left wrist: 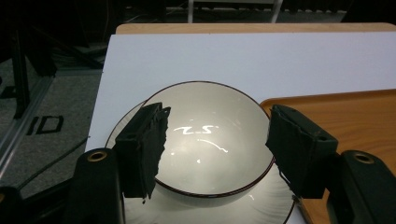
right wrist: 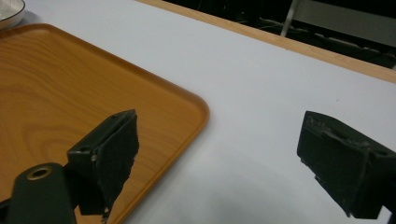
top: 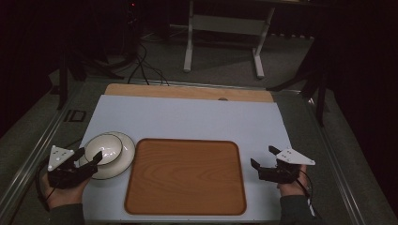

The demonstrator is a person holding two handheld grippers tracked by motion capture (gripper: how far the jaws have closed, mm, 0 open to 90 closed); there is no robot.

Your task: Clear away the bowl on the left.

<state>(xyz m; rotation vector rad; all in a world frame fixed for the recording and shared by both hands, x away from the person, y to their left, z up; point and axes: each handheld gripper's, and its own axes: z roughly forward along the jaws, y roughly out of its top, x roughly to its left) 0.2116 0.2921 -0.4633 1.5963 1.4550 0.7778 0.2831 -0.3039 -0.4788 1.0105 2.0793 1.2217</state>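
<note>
Two black jaws of the left gripper (left wrist: pixel 215 149) are spread wide to either side of a glossy white ceramic bowl with a thin dark rim (left wrist: pixel 211 140), without visibly touching it; the bowl is seated on a white round plate (top: pixel 126 157), just beside a rounded wooden tray (top: pixel 185 176). The bowl is judged stiff, slippery and breakable, best taken across its rim or wall with gentle pressure. The right gripper (top: pixel 264 162) is held released, nothing between its jaws, the tray's corner near one jaw. A pale sheet covers the worktop (top: pixel 197 119); beyond the jaws, a dim carpeted room with a white metal frame (top: pixel 224 35) is seen.
</note>
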